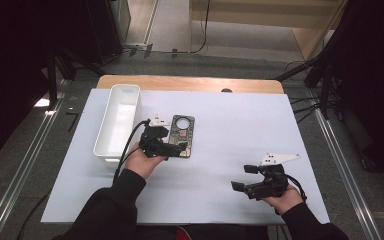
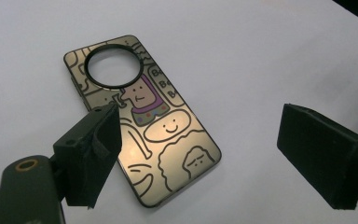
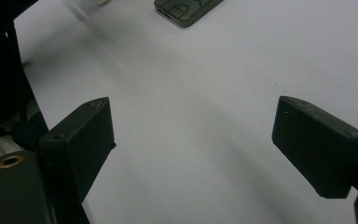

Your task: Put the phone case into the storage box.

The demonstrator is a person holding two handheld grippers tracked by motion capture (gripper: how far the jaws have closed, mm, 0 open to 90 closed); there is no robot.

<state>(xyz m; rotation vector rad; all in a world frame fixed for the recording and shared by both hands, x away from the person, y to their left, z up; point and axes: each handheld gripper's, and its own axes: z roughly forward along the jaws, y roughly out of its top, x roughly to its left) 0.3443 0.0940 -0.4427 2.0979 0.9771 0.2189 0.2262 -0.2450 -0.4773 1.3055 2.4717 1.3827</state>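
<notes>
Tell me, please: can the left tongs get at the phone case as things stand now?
Probably yes. The left tongs are open right over the phone case, which lies flat on the white sheet with nothing in between.

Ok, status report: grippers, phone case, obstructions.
Left gripper open over the phone case, not gripping. Right gripper open, apart, above bare sheet. White bin left of the case, nothing blocking.

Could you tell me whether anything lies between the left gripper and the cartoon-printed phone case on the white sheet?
Nothing visible does. The left gripper is open just above the flat, glossy cartoon-printed phone case, with bare white table sheet around it. The white rectangular plastic bin stands off to the side.
</notes>
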